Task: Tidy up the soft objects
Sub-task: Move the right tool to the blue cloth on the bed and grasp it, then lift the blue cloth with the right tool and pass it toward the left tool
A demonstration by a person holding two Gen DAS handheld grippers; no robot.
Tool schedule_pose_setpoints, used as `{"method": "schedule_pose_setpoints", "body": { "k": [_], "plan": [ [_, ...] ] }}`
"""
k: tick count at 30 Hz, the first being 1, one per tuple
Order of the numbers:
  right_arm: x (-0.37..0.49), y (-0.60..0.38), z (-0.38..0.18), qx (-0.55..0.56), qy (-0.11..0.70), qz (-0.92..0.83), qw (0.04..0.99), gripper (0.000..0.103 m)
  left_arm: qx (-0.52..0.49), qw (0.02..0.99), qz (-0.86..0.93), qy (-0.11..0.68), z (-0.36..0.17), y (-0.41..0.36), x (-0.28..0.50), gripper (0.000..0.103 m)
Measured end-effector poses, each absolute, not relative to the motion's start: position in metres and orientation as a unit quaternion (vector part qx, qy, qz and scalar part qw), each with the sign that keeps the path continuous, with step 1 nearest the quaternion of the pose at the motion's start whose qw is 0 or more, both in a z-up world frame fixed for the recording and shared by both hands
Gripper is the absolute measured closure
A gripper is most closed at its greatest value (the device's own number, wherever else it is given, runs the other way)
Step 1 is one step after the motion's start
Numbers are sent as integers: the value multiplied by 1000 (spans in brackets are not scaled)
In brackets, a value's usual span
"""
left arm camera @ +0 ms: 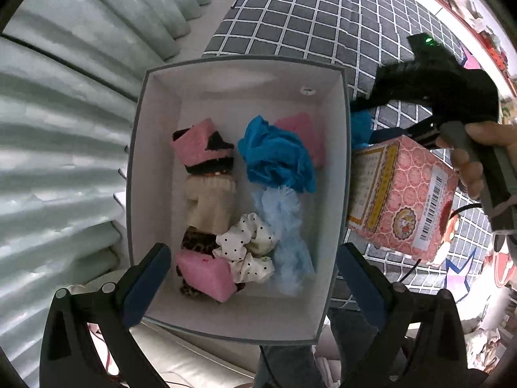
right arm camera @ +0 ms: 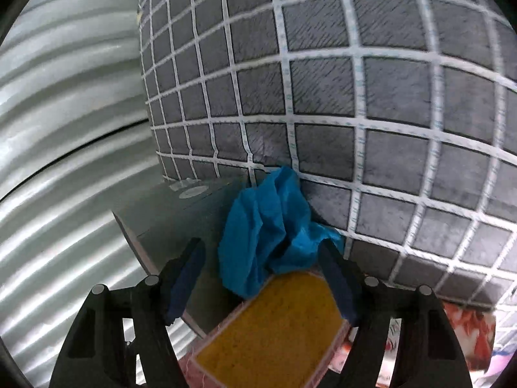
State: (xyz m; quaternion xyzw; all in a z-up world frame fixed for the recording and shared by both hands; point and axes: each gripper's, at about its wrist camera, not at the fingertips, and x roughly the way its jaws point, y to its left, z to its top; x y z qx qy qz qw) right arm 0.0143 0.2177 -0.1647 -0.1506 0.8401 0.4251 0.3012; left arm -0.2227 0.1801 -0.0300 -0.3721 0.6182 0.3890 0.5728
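**Box filled with soft things, one blue cloth outside it**

Your left hand-held gripper [left arm camera: 252,286] hangs above the open white box [left arm camera: 332,258], pointing down into it. Its jaws stand wide apart, one at each near side of the box, and they hold nothing.

Inside the box lie a pink sponge [left arm camera: 206,278] at the near left, a white polka-dot scrunchie [left arm camera: 247,252] beside it, a pale blue fluffy piece [left arm camera: 286,226] to the right, a cream knit piece [left arm camera: 210,203] in the middle left, a pink and black sponge [left arm camera: 202,144] further away, a crumpled blue cloth [left arm camera: 274,158] and another pink sponge [left arm camera: 307,129] at the far right.

Your right hand-held gripper [right arm camera: 263,274] points at a second blue cloth [right arm camera: 268,226], which lies outside the box, against its grey outer wall and on the grey checked bed cover [right arm camera: 387,97]. The jaws are partly open with the cloth's near folds between them; whether the pads press on it you cannot tell from these views. A pink patterned carton [left arm camera: 404,200] sits just right of the box, below your right hand [left arm camera: 478,158]
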Motion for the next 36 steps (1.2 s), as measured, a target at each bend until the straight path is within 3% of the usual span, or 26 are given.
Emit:
{"method": "schedule_pose_setpoints", "body": {
  "k": [1,3,6,16,20,21,22,23,28,29,30,31,32,33,36],
  "plan": [
    [14,217,-170,-158,843,418,299,60,-372,572,390,618,-29,180,-221,0],
    [14,217,-173,-164,840,421,301,75,-371,572,390,619,-28,181,-217,0],
    [24,210,-168,-157,831,434,312,88,-367,575,389,619,-26,182,-207,0],
    [102,159,-147,-145,803,433,383,89,-338,603,360,627,-17,182,-154,0],
    [79,169,-146,-132,809,473,323,85,-325,606,355,633,-13,178,-145,0],
    [69,175,-147,-135,810,480,308,69,-323,606,357,633,-11,178,-145,0],
    [61,182,-150,-136,812,482,299,41,-322,605,361,633,-10,178,-146,0],
    [55,189,-151,-135,814,485,291,32,-323,603,363,632,-9,178,-148,0],
    [28,217,-166,-108,835,475,256,31,-341,585,379,630,-11,175,-165,0],
    [21,219,-172,-111,839,469,251,34,-345,581,381,631,-12,175,-168,0],
    [16,221,-178,-117,845,461,245,51,-349,577,383,631,-13,174,-171,0],
    [11,220,-185,-117,853,452,234,79,-353,574,384,631,-14,174,-173,0],
    [8,218,-187,-115,856,448,230,89,-355,573,385,631,-14,173,-174,0],
    [9,215,-187,-112,857,449,228,94,-356,572,386,630,-14,173,-173,0],
    [16,209,-176,-92,850,465,231,96,-356,575,385,628,-13,177,-170,0]
  ]
}}
